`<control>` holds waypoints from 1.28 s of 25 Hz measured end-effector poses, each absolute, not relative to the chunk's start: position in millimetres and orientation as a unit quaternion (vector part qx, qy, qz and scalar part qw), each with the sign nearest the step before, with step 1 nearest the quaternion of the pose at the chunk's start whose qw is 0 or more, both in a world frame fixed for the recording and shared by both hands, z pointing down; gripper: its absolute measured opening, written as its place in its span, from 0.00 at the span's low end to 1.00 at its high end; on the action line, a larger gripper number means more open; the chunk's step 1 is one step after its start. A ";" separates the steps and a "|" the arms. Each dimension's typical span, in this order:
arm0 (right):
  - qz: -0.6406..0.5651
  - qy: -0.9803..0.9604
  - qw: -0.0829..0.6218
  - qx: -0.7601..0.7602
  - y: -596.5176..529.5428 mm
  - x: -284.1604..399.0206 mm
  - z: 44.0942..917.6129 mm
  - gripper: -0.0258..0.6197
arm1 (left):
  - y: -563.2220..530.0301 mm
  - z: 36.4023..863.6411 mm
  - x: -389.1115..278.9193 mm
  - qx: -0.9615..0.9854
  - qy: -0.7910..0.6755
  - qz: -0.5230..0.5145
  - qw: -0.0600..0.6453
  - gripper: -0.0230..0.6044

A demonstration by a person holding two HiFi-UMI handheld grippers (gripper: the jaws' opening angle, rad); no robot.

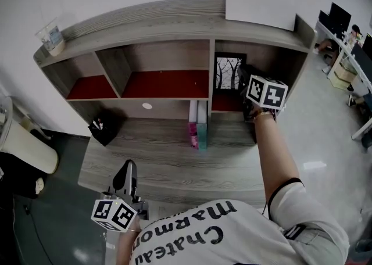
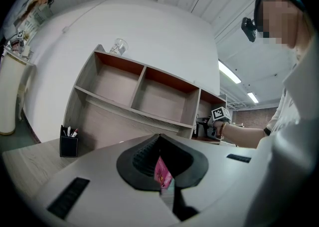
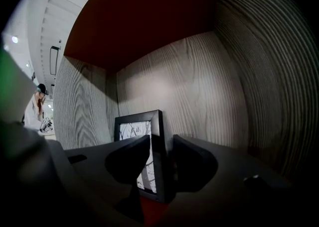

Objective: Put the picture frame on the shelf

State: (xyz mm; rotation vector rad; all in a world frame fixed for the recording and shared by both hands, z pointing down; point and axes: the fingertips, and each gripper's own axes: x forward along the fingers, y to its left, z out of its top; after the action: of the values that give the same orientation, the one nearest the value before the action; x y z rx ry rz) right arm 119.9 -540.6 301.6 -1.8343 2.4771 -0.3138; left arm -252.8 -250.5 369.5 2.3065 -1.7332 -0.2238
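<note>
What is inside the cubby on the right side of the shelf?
A black picture frame stands on the red floor, with the right tongs open around its edge. The frame covers part of the wall behind it, so anything there is hidden.

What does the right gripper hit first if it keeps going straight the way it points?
Likely the picture frame: its edge stands between the open jaws of the right gripper, so it would bottom out there. The shelf back panel follows close behind; depth unclear.
</note>
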 end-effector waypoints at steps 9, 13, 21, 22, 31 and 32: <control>-0.109 0.788 0.038 -0.604 -504.6 125.7 293.4 0.27 | -224.9 361.1 -260.5 0.799 -0.583 -0.088 0.114 0.06; -0.122 0.787 0.035 -0.604 -468.6 120.8 301.8 0.26 | -202.0 361.9 -262.3 0.806 -0.572 -0.090 0.122 0.06; -0.168 0.781 0.027 -0.601 -371.7 105.9 342.1 0.23 | -151.8 364.9 -250.4 0.837 -0.526 -0.079 0.131 0.06; -0.172 0.781 0.027 -0.600 -358.4 102.6 346.9 0.22 | -146.3 366.3 -247.5 0.842 -0.518 -0.078 0.131 0.06; -0.141 0.811 -0.015 -0.568 -221.4 50.7 369.4 0.20 | -96.8 370.8 -203.1 0.884 -0.446 -0.066 0.124 0.06; -0.136 0.814 -0.012 -0.565 -205.7 46.9 367.1 0.19 | -90.8 371.4 -197.7 0.888 -0.440 -0.064 0.122 0.06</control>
State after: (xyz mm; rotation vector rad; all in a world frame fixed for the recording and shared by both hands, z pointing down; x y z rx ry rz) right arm 46.9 -205.7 367.1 -1.7892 2.5761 -0.4297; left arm -197.7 -90.8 371.4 2.5913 -1.2833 -0.1878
